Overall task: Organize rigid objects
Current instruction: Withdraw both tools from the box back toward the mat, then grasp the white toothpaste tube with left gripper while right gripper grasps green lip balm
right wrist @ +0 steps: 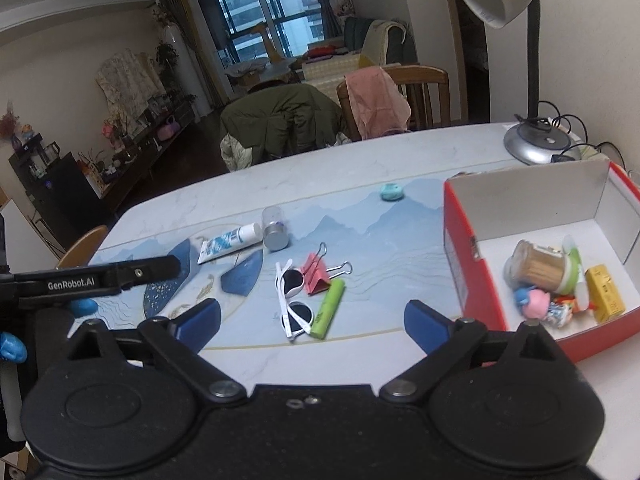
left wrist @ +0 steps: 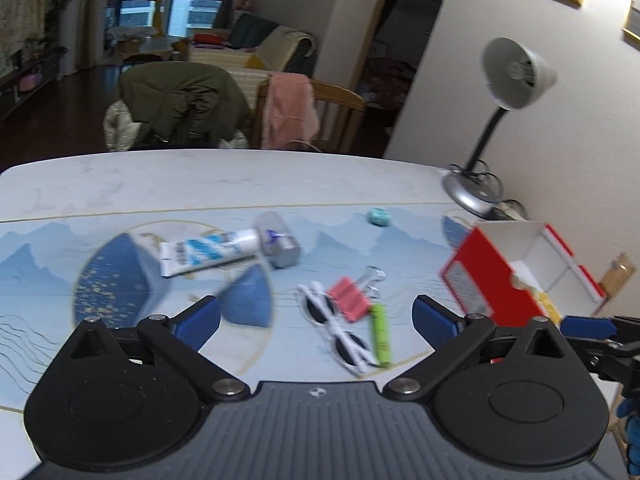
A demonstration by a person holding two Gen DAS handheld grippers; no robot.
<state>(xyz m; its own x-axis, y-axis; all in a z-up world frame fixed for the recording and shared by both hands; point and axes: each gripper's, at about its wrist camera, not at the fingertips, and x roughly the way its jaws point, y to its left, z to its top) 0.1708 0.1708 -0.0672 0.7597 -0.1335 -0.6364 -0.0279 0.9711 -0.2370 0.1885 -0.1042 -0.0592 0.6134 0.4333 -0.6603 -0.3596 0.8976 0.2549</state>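
On the blue-patterned table mat lie white sunglasses (right wrist: 293,300), a pink binder clip (right wrist: 318,276), a green cylinder (right wrist: 329,308), a toothpaste tube (right wrist: 230,242), a small clear jar (right wrist: 275,228) and a teal lump (right wrist: 391,192). A red box (right wrist: 464,276) at the right holds a toothpick jar, a yellow block and small toys. My left gripper (left wrist: 316,320) is open above the sunglasses (left wrist: 340,332), clip (left wrist: 349,299) and green cylinder (left wrist: 380,334), nothing between its fingers. My right gripper (right wrist: 312,318) is open too, just short of the same cluster.
A grey desk lamp (right wrist: 536,144) stands at the table's far right corner with cables beside it. Chairs draped with a green jacket (right wrist: 280,120) and a pink cloth (right wrist: 376,100) sit behind the table. A blue-gloved hand (right wrist: 12,346) shows at the left edge.
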